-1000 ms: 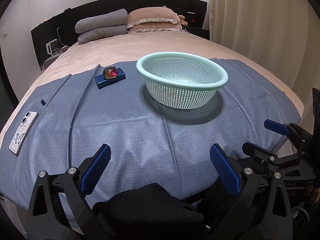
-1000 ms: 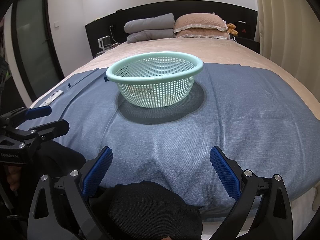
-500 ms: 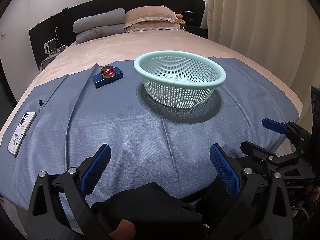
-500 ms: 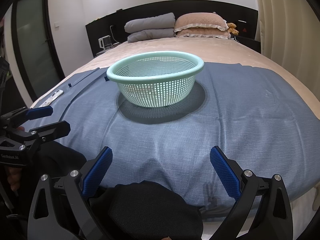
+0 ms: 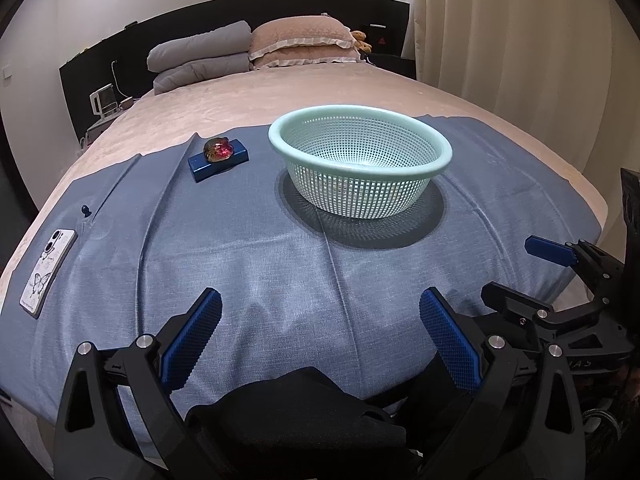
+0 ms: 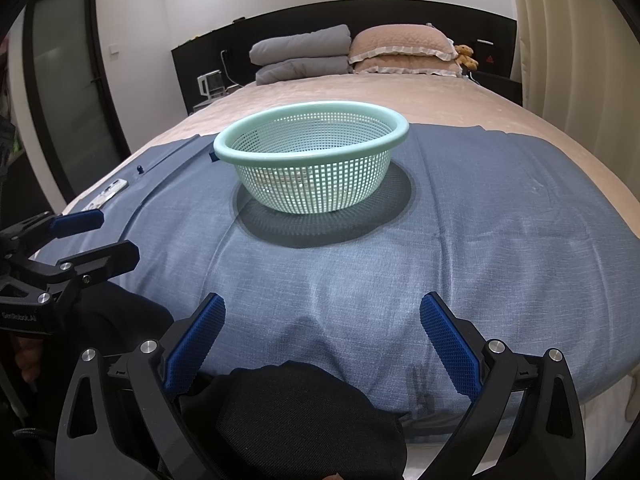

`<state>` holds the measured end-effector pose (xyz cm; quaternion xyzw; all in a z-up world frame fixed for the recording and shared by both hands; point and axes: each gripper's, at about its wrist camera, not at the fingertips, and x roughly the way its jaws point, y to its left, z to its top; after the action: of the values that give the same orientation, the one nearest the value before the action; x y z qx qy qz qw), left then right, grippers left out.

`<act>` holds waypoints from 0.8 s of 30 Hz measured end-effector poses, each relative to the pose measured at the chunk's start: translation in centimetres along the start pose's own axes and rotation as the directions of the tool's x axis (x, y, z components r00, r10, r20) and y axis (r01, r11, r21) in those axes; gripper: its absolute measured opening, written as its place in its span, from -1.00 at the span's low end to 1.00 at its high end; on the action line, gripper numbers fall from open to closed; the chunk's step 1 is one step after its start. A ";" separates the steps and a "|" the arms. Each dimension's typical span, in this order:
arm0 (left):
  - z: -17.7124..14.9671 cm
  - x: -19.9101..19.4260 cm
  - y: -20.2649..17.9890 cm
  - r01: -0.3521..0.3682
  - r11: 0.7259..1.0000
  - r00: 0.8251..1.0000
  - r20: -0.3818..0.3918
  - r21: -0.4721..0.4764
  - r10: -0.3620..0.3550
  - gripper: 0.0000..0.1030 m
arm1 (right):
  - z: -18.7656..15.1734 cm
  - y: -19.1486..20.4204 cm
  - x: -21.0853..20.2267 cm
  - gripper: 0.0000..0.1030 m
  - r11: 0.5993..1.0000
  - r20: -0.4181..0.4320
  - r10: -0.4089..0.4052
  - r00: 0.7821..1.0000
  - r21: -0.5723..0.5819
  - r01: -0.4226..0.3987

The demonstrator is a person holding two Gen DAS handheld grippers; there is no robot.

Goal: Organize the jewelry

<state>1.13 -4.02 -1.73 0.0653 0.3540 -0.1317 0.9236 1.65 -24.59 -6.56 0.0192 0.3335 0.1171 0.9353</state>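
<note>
A mint-green perforated basket (image 5: 360, 168) (image 6: 312, 168) stands upright in the middle of a blue cloth (image 5: 260, 264) spread on a bed. To its left, a red glassy jewel (image 5: 218, 149) rests on a small blue box (image 5: 218, 160); in the right wrist view only a corner of that box (image 6: 212, 156) shows behind the basket. My left gripper (image 5: 320, 328) hangs open over the cloth's near edge, nothing between its blue pads. My right gripper (image 6: 322, 332) is open too and holds nothing, and also shows at the right in the left wrist view (image 5: 520, 272).
A phone in a butterfly case (image 5: 48, 268) lies at the cloth's left edge, with a small dark blue pin-like object (image 5: 86, 210) beyond it. Pillows and a folded grey duvet (image 5: 200, 60) sit at the headboard. Curtains (image 5: 520, 40) hang on the right.
Both views have shifted only slightly. The left view has drifted so the basket and box sit a little lower and nearer. Both grippers stay open.
</note>
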 end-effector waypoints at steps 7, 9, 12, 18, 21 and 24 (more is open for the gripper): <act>0.0 -0.1 0.2 0.010 1.000 1.000 0.005 -0.011 -0.010 0.89 | 0.0 0.0 0.0 0.82 1.000 0.001 0.000 1.000 0.001 0.000; 0.0 -0.2 0.2 0.011 1.000 1.000 0.007 -0.014 -0.011 0.89 | 0.0 0.0 0.0 0.82 1.000 0.001 0.000 1.000 0.000 0.000; 0.1 -0.2 0.3 0.012 1.000 1.000 0.010 -0.012 -0.012 0.89 | 0.0 0.0 0.0 0.82 1.000 0.001 0.000 1.000 0.000 0.000; 0.1 -0.1 0.2 0.008 1.000 1.000 -0.001 -0.011 -0.008 0.89 | 0.0 0.0 0.0 0.82 1.000 0.001 -0.001 1.000 0.000 0.001; -0.1 -0.5 0.4 -0.024 0.999 1.000 0.019 -0.027 0.024 0.89 | 0.0 0.0 0.0 0.82 1.000 0.000 0.000 1.000 0.001 0.000; 0.0 -0.5 1.0 0.013 0.999 1.000 0.014 -0.050 -0.012 0.89 | 0.0 -0.1 0.0 0.82 1.000 0.000 0.000 1.000 0.001 0.000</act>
<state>1.04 -2.98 -1.41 0.0390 0.3512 -0.1291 0.9265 1.64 -24.66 -6.53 0.0195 0.3333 0.1168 0.9354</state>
